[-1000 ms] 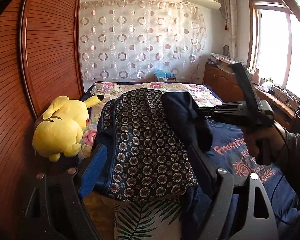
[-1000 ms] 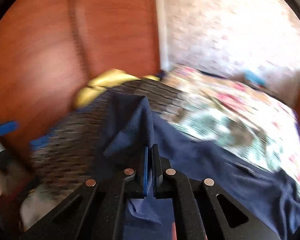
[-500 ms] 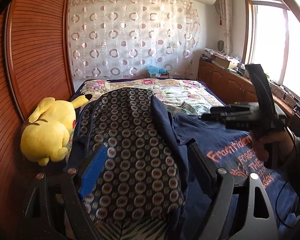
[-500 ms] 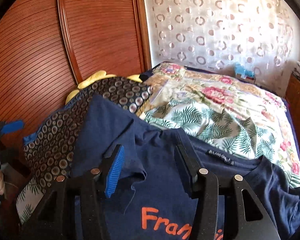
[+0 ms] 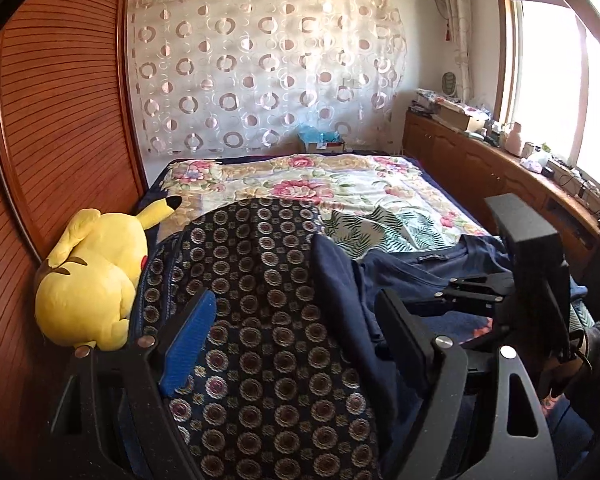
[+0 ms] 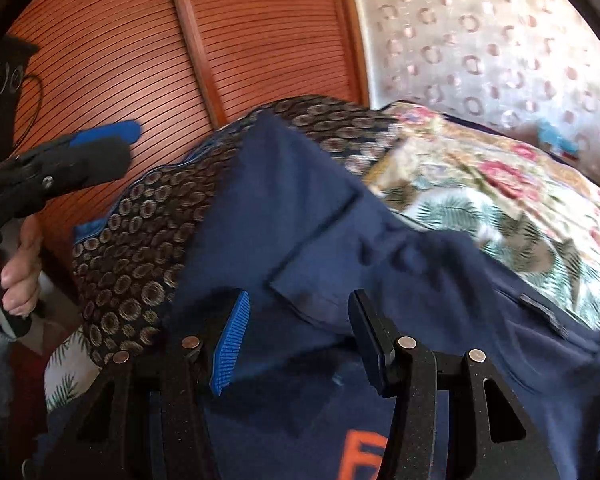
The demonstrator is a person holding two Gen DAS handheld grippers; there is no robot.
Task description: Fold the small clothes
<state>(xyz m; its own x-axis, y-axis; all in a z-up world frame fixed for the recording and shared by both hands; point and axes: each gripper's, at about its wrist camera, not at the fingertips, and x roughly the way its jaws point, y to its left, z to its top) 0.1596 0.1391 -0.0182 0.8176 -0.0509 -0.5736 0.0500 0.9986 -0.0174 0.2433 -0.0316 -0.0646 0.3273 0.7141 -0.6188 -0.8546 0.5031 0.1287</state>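
Observation:
A navy T-shirt (image 6: 300, 220) with orange lettering lies on the bed, one sleeve (image 5: 340, 280) draped up over a dark pillow with a ring pattern (image 5: 260, 300). My right gripper (image 6: 300, 340) is open just above the shirt. The sleeve's hem lies between its fingers, and the pads do not press it. Seen from the left wrist, the right gripper (image 5: 452, 288) hovers low over the shirt's collar area. My left gripper (image 5: 296, 340) is open wide above the pillow with nothing in it. It also shows at the left of the right wrist view as the left gripper (image 6: 128, 142), held by a hand (image 6: 16, 272).
A yellow plush toy (image 5: 92, 280) lies against the wooden slatted wardrobe (image 5: 60, 140) left of the pillow. The floral bedspread (image 5: 320, 192) stretches back to a patterned curtain (image 5: 260, 72). A wooden sideboard (image 5: 480, 168) with clutter runs under the window on the right.
My right gripper has opened and let go of the navy sleeve, which now rests on the pillow, and it has sunk toward the shirt. My left gripper has shifted sideways, still open.

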